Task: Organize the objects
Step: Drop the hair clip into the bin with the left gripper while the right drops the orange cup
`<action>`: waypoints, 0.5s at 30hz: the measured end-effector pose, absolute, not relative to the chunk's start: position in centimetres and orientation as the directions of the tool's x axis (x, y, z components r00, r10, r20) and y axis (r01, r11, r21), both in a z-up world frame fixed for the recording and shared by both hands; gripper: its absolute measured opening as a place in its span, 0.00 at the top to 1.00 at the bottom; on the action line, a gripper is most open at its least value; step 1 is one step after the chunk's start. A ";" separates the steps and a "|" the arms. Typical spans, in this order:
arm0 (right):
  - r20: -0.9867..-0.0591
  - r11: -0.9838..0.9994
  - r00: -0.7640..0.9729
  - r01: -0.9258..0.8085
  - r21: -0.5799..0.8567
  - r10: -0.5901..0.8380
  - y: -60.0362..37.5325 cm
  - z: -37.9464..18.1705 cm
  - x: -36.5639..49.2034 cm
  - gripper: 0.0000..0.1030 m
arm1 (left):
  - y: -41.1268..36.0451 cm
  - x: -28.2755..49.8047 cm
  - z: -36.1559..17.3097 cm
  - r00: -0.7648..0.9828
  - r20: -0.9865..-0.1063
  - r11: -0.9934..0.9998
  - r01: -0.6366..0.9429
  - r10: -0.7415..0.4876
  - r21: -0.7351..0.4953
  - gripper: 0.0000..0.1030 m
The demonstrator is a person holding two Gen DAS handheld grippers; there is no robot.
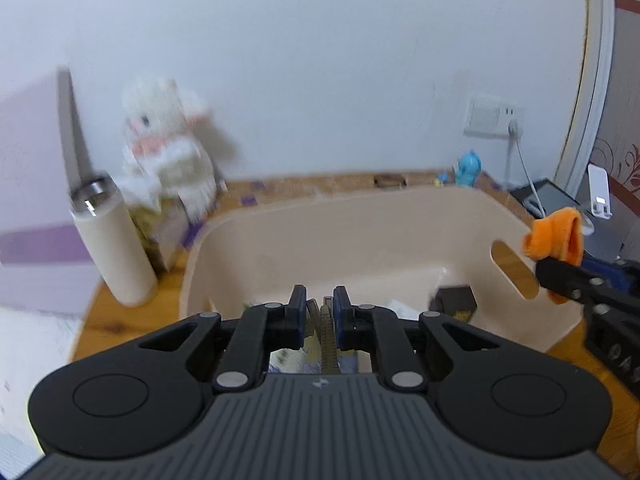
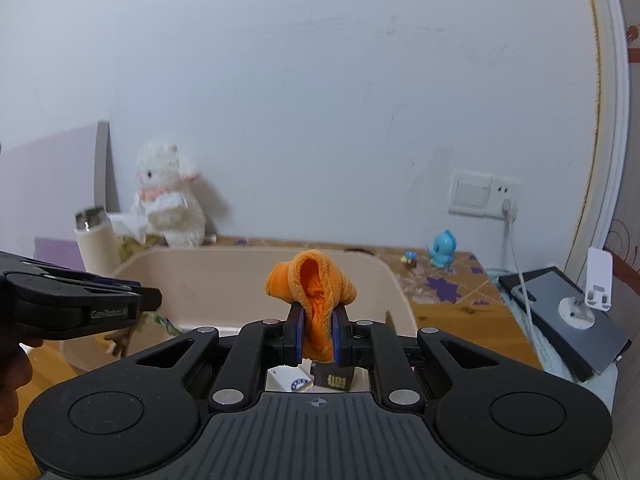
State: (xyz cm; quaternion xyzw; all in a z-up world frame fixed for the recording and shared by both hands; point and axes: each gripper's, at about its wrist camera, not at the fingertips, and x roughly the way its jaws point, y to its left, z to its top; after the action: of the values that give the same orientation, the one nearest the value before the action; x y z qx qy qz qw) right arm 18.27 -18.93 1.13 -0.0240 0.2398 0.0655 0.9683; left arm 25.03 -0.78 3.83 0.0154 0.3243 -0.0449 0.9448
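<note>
Your right gripper [image 2: 316, 334] is clamped on an orange cloth [image 2: 311, 288], which bunches up above the pads and hangs a bit below them. It sits over the near right side of the beige bin [image 2: 224, 276]. In the left view you can see that same cloth [image 1: 554, 240] up at the bin's [image 1: 360, 232] right wall, just above the handle slot.

Your left gripper [image 1: 320, 312] is nearly closed, pinching something thin and tan-green with a ribbed edge, a strap [image 1: 325, 332] maybe, can't tell for sure. It's over the near left part of the bin.

Inside the bin there's a dark box [image 2: 334, 378] with yellow print and a white packet [image 2: 290, 380] on the floor.

On the wooden worktop [image 2: 448, 292] left of the bin stands a cream bottle [image 1: 114, 248], with a white plush [image 1: 168, 148] behind it. A blue toy [image 2: 442, 249] sits far right, near the wall socket [image 2: 482, 196].
</note>
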 end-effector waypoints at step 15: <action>-0.590 0.985 0.800 -0.165 -0.045 0.107 -18.2 -1.5 20.7 0.64 | -2.2 26.8 0.8 0.703 -0.710 0.988 0.135 -0.039 0.079 0.84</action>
State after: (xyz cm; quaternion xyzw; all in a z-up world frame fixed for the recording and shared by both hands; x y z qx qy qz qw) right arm 20.66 -18.18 -1.45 -0.0469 0.3076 0.0719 0.9476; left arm 26.82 -2.23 0.80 0.0623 0.3823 -0.0473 0.9207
